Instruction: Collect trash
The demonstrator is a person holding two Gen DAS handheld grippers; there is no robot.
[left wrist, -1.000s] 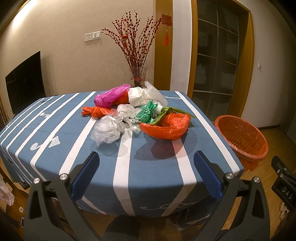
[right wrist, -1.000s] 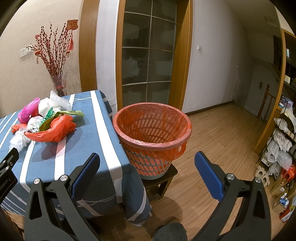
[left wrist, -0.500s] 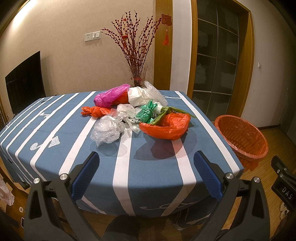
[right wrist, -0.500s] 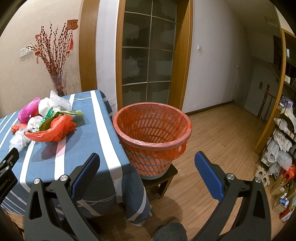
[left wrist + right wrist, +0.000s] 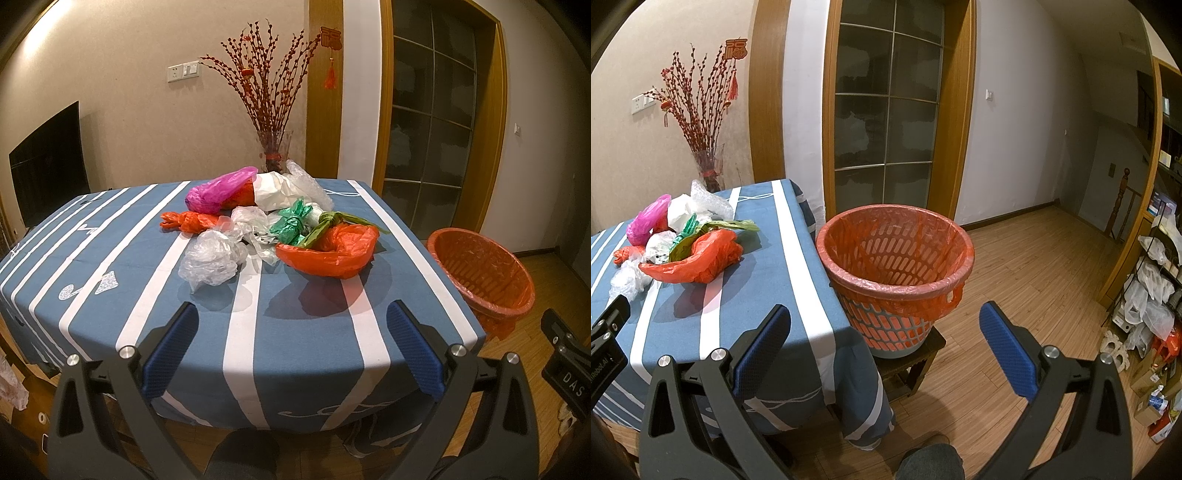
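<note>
A heap of crumpled plastic bags lies mid-table: a large orange-red bag (image 5: 328,251), a clear bag (image 5: 212,258), a green knotted bag (image 5: 291,225), a pink bag (image 5: 218,190), a small orange bag (image 5: 188,221) and a white bag (image 5: 273,190). The orange-red bag also shows in the right wrist view (image 5: 698,262). An orange-lined basket (image 5: 895,258) stands on a low stool beside the table's right edge; it also shows in the left wrist view (image 5: 480,273). My left gripper (image 5: 291,343) is open and empty, over the table's near edge. My right gripper (image 5: 884,343) is open and empty, short of the basket.
The table has a blue cloth with white stripes (image 5: 110,258). A glass vase of red branches (image 5: 273,151) stands at the back. A dark screen (image 5: 48,162) is at the left wall. Shelves with bags and boxes (image 5: 1152,295) stand at the far right on the wooden floor.
</note>
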